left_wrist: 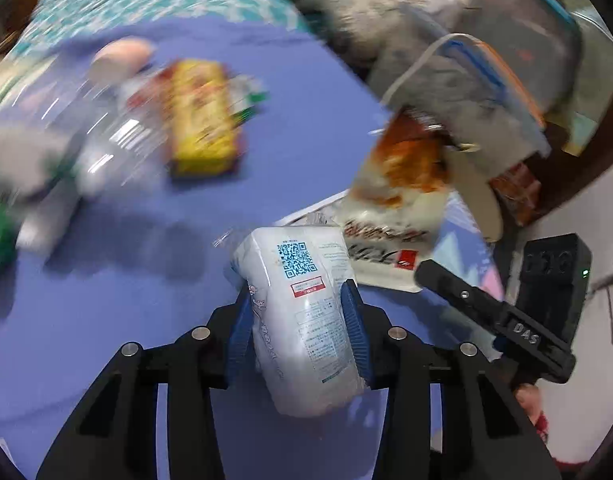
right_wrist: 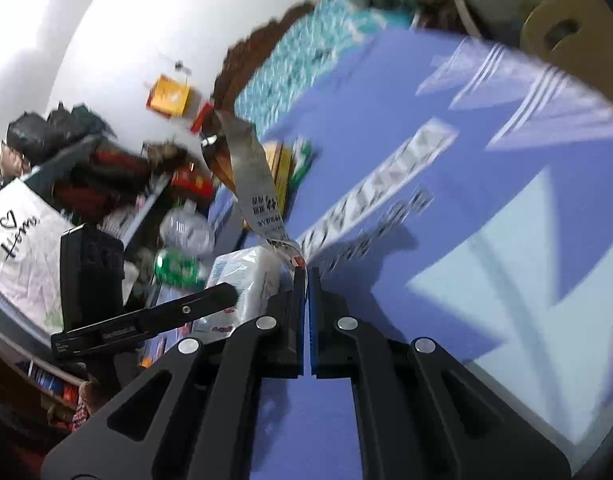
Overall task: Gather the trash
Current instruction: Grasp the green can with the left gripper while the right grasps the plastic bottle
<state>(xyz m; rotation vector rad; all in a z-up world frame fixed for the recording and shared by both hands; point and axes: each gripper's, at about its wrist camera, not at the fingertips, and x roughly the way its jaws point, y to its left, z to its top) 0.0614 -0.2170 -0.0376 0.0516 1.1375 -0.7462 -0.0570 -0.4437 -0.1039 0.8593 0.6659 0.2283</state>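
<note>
1. Nearest the left wrist camera, the left gripper (left_wrist: pixel 302 312) has its blue pads on either side of a white tissue pack (left_wrist: pixel 302 304) with a QR code on its label; the pads press its sides, so it is grasping the pack above the blue bed sheet (left_wrist: pixel 106 300).
2. From the right wrist view, the right gripper (right_wrist: pixel 308 276) is clenched on the lower end of a crumpled snack wrapper (right_wrist: pixel 258 184), which dangles up and away from the tips.
3. More trash lies on the sheet: a yellow packet (left_wrist: pixel 202 116) and a clear plastic bottle (left_wrist: pixel 106 120), close together and blurred.
4. Both grippers appear loaded, so the step in hand looks like carrying off a pickup.
5. Next, each load wants a drop place; the cluttered box (right_wrist: pixel 86 168) beside the bed may serve, though this cannot be told for sure.
</note>
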